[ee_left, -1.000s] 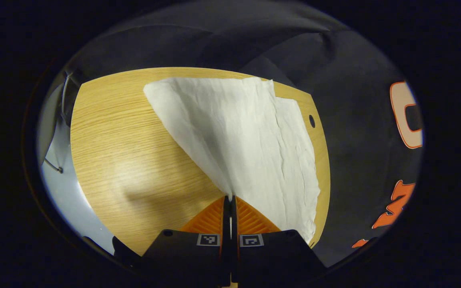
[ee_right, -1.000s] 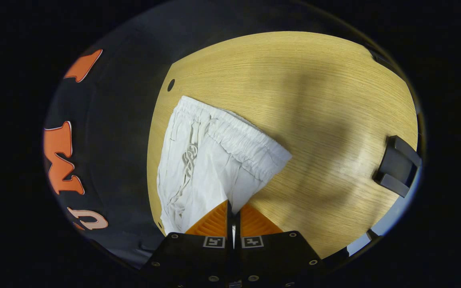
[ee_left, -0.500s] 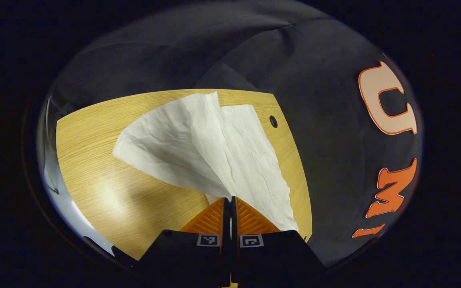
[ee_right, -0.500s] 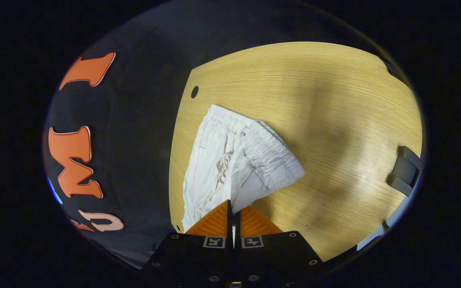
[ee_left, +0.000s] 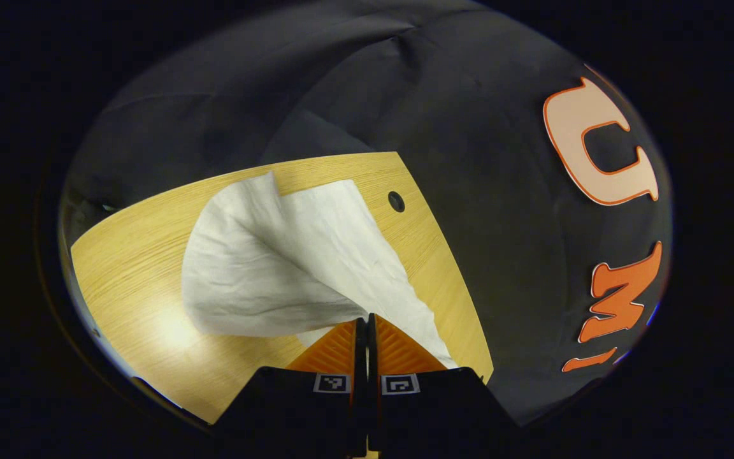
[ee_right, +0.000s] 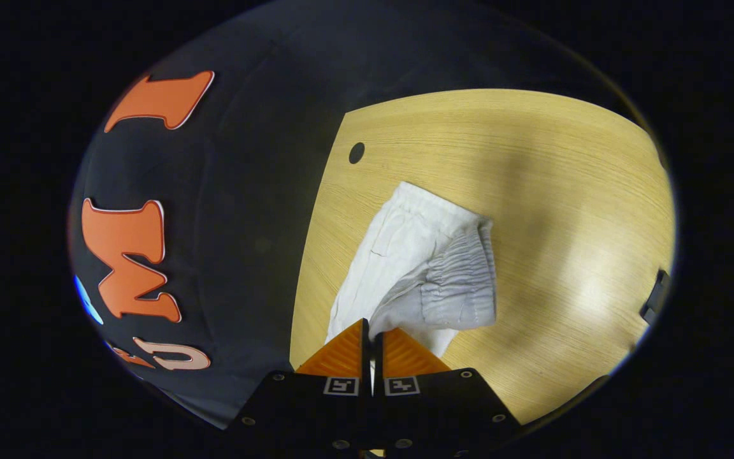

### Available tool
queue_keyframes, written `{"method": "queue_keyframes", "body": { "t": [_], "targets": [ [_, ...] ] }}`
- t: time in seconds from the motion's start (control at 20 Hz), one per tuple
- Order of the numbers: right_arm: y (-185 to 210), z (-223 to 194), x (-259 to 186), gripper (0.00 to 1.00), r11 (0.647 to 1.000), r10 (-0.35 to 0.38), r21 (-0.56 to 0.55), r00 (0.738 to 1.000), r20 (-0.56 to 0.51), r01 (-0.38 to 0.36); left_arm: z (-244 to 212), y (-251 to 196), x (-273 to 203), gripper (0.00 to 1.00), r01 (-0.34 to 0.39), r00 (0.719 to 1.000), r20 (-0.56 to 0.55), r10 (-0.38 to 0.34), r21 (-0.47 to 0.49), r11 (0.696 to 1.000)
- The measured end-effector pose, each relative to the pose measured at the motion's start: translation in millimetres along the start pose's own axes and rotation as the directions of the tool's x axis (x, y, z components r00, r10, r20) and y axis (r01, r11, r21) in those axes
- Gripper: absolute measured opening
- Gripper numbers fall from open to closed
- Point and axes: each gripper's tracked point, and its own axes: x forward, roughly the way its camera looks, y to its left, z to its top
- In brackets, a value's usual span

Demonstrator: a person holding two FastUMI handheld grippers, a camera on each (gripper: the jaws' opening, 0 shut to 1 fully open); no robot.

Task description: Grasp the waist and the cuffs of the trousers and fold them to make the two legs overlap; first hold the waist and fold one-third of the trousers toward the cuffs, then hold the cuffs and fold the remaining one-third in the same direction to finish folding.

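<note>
Here, both grippers pinch the white trousers (ee_left: 290, 268): left gripper (ee_left: 367, 319) clamped on the cuff end, right gripper (ee_right: 372, 328) on the waist (ee_right: 456, 287), lifted leg hanging over the table (ee_right: 564, 191).

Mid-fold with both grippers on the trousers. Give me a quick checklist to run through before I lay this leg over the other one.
1. Left gripper shut on the trousers at the cuff end: ok, cloth runs into the closed fingers.
2. Right gripper shut on the waist end: ok.
3. Lifted layer is carried over the lower layer: ok, it drapes across it in the left gripper view.
4. Leg edges line up: cannot tell, the lifted cloth hides the lower edge.
5. Trousers stay on the table: ok, though the cloth lies near the edge by the hole.
6. Cloth free of wrinkles: not ok, the waist is bunched.
</note>
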Motion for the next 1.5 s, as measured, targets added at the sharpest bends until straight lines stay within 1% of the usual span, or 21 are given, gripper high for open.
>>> {"method": "queue_keyframes", "body": {
  "t": [0.2, 0.25, 0.3, 0.45, 0.6, 0.65, 0.7, 0.8, 0.85, 0.9, 0.95, 1.0, 1.05, 1.1, 1.15, 1.2, 1.25, 1.3, 1.4, 1.45, 1.5],
  "targets": [
    [22, 20, 24, 0.00, 1.000, -0.007, -0.018, 1.000, 0.007, 0.008, 18, -23, 25, 0.02, 0.010, 1.000, -0.016, -0.009, 0.051, 0.999],
    [26, 23, 30, 0.00, 1.000, -0.011, -0.024, 1.000, 0.008, 0.011, 22, -30, 34, 0.06, 0.013, 1.000, -0.020, -0.012, 0.063, 0.998],
    [30, 27, 37, 0.00, 0.999, -0.018, -0.034, 1.000, 0.010, 0.018, 27, -36, 41, 0.04, 0.015, 1.000, -0.024, -0.014, 0.072, 0.997],
    [44, 36, 62, 0.00, 0.998, -0.038, -0.055, 0.999, 0.011, 0.038, 38, -54, 67, 0.04, 0.017, 0.999, -0.039, -0.013, 0.105, 0.994],
    [48, 45, 86, 0.00, 0.996, -0.061, -0.062, 0.998, 0.020, 0.062, 51, -70, 97, 0.04, 0.017, 0.999, -0.045, -0.011, 0.133, 0.991],
    [50, 46, 94, 0.00, 0.996, -0.065, -0.065, 0.998, 0.019, 0.067, 54, -76, 109, 0.02, 0.019, 0.999, -0.051, -0.012, 0.142, 0.990],
    [50, 48, 100, 0.00, 0.995, -0.071, -0.068, 0.997, 0.020, 0.072, 57, -79, 118, 0.04, 0.022, 0.998, -0.058, -0.013, 0.152, 0.988],
    [48, 52, 108, 0.01, 0.993, -0.091, -0.077, 0.995, 0.036, 0.094, 57, -80, 136, 0.04, 0.009, 0.997, -0.081, 0.007, 0.185, 0.983],
    [48, 51, 113, 0.01, 0.991, -0.108, -0.077, 0.993, 0.042, 0.110, 54, -76, 144, 0.04, -0.008, 0.995, -0.098, 0.028, 0.201, 0.980],
    [48, 50, 117, 0.02, 0.990, -0.117, -0.076, 0.992, 0.044, 0.120, 50, -71, 152, 0.04, -0.027, 0.993, -0.109, 0.051, 0.205, 0.978],
    [50, 48, 116, 0.03, 0.989, -0.122, -0.077, 0.992, 0.046, 0.125, 47, -69, 155, 0.02, -0.028, 0.991, -0.124, 0.054, 0.200, 0.979],
    [51, 46, 116, 0.05, 0.988, -0.125, -0.084, 0.991, 0.045, 0.129, 45, -65, 157, 0.06, -0.047, 0.988, -0.132, 0.074, 0.199, 0.979],
    [53, 45, 115, 0.10, 0.987, -0.125, -0.095, 0.991, 0.048, 0.129, 46, -61, 157, 0.09, -0.055, 0.987, -0.135, 0.082, 0.192, 0.980],
    [55, 46, 115, 0.17, 0.986, -0.124, -0.107, 0.991, 0.057, 0.129, 47, -59, 157, 0.19, -0.057, 0.987, -0.135, 0.082, 0.180, 0.982],
    [55, 47, 116, 0.32, 0.985, -0.124, -0.115, 0.990, 0.068, 0.132, 50, -55, 158, 0.37, -0.067, 0.988, -0.126, 0.090, 0.173, 0.983],
    [53, 47, 115, 0.40, 0.983, -0.123, -0.124, 0.989, 0.076, 0.132, 47, -52, 155, 0.49, -0.065, 0.989, -0.120, 0.086, 0.167, 0.984],
    [52, 47, 113, 0.52, 0.982, -0.127, -0.133, 0.988, 0.083, 0.137, 51, -50, 148, 0.50, -0.063, 0.990, -0.111, 0.082, 0.161, 0.985],
    [51, 46, 111, 0.50, 0.979, -0.133, -0.143, 0.987, 0.087, 0.144, 55, -49, 142, 0.60, -0.059, 0.992, -0.102, 0.076, 0.159, 0.985],
    [49, 41, 104, 0.84, 0.977, -0.132, -0.159, 0.987, 0.090, 0.145, 58, -41, 131, 1.00, -0.070, 0.993, -0.079, 0.084, 0.172, 0.983],
    [47, 38, 97, 0.99, 0.977, -0.128, -0.160, 0.988, 0.090, 0.141, 61, -38, 124, 1.00, -0.071, 0.994, -0.065, 0.084, 0.182, 0.981],
    [46, 35, 94, 0.98, 0.978, -0.122, -0.161, 0.989, 0.089, 0.135, 62, -36, 116, 1.00, -0.067, 0.996, -0.051, 0.078, 0.196, 0.978]
  ]
}}
